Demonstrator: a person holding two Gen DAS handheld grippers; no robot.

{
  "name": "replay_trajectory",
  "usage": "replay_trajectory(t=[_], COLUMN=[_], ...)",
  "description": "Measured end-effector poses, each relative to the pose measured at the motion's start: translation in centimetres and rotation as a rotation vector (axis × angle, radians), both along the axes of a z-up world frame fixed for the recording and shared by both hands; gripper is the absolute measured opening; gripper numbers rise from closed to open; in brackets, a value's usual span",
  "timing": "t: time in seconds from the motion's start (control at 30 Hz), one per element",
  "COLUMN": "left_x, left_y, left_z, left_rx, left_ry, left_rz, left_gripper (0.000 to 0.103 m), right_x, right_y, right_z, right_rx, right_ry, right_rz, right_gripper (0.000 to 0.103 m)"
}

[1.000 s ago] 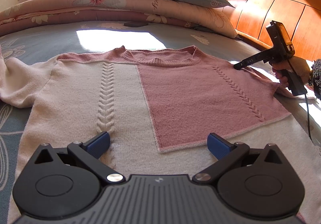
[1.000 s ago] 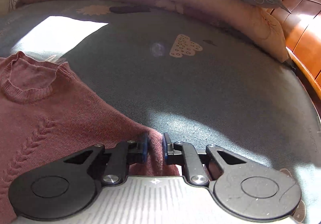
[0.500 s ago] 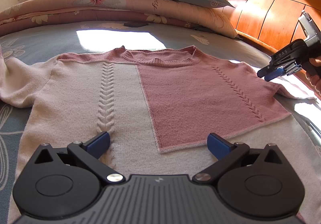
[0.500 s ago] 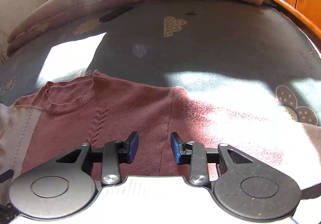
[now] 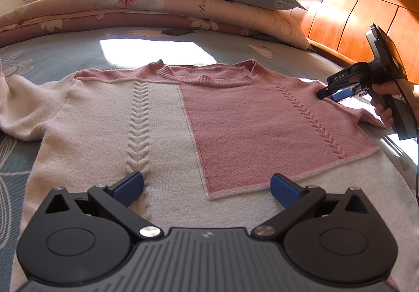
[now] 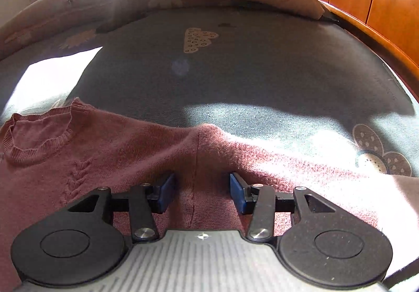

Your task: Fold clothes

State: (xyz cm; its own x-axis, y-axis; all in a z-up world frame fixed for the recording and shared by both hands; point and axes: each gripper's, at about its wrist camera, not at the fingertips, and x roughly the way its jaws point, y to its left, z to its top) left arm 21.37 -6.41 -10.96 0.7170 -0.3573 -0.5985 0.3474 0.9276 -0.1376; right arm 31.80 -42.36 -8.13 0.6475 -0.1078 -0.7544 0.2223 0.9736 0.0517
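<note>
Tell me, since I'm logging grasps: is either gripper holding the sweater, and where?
Neither: left gripper open above sweater; right gripper opening over the shoulder seam.

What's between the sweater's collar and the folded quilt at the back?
Only bare blue bedsheet between collar and quilt, with a sunlit patch; left wrist view shows it.

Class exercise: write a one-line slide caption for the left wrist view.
Open left gripper hovers over a pink-and-cream sweater spread on the bed; the right gripper, jaws opening, is at its shoulder.
</note>
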Motion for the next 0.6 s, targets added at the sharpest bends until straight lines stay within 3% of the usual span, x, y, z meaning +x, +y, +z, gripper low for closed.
replay_trajectory(t=[0.17, 0.33, 0.4, 0.47, 0.6], left_x=[0.0, 0.0, 0.0, 0.0, -0.1], left_y=[0.0, 0.0, 0.0, 0.0, 0.1], left_z=[0.0, 0.0, 0.0, 0.0, 0.0], left_rx=[0.001, 0.001, 0.002, 0.0, -0.004], left_ry=[0.0, 0.0, 0.0, 0.001, 0.002], left_rz=[0.0, 0.0, 0.0, 0.0, -0.001], left_gripper=[0.102, 0.102, 0.102, 0.102, 0.102], right_x=[-1.4, 0.6, 2.1, 3.1, 4.6], right_y=[0.3, 1.0, 1.3, 1.3, 0.4], right_z=[2.3, 1.4, -0.1, -1.1, -0.7], right_rx=[0.052, 0.118, 0.072, -0.017, 0.003], right_ry=[-0.074, -0.049, -0.009, -0.041, -0.059], right_rz=[-0.014, 0.006, -0.014, -0.01, -0.068], right_gripper=[0.051, 0.051, 0.051, 0.051, 0.051])
